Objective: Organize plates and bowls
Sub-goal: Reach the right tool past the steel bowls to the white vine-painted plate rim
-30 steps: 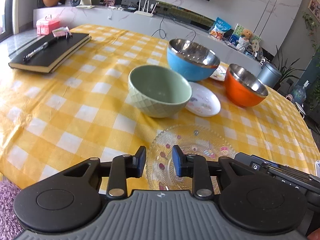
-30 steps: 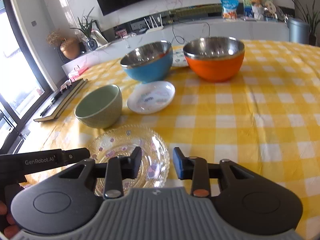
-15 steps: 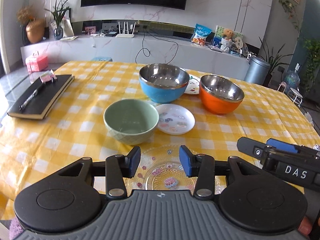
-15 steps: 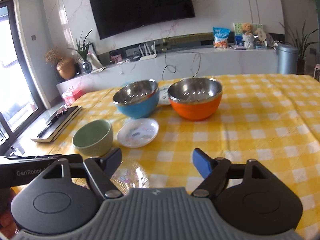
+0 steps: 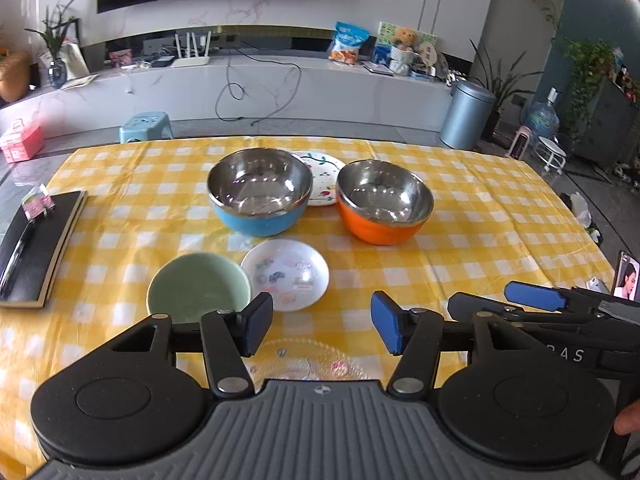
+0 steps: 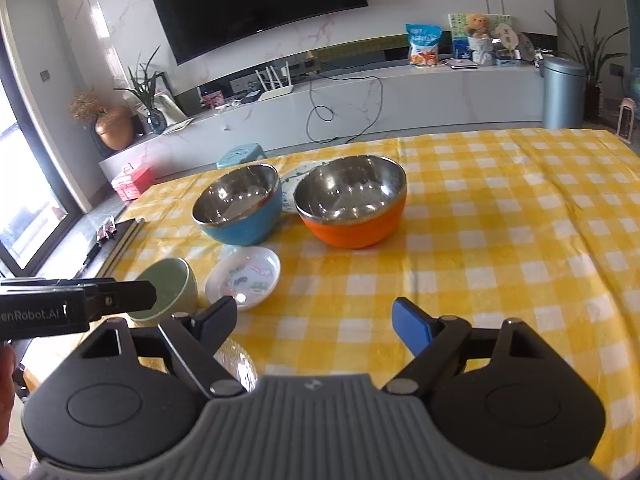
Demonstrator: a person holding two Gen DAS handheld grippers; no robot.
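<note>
On the yellow checked tablecloth stand a blue steel-lined bowl (image 5: 260,194), an orange steel-lined bowl (image 5: 384,204), a green bowl (image 5: 198,288), a small white saucer (image 5: 286,274) with pictures, and a white patterned plate (image 5: 324,176) behind the two steel bowls. A clear glass plate (image 5: 308,362) lies nearest, under my left gripper (image 5: 322,328), which is open and empty above it. My right gripper (image 6: 316,320) is open and empty, raised over the table's near edge; the glass plate (image 6: 238,360) shows by its left finger.
A black notebook (image 5: 32,248) with a pen and clip lies at the table's left edge. A phone (image 5: 624,280) stands at the right edge. A bin (image 5: 466,120), a blue stool (image 5: 146,126) and a TV bench stand behind the table.
Both grippers have risen and pulled back from the glass plate, and both jaws have opened wider. The dishes have not moved.
</note>
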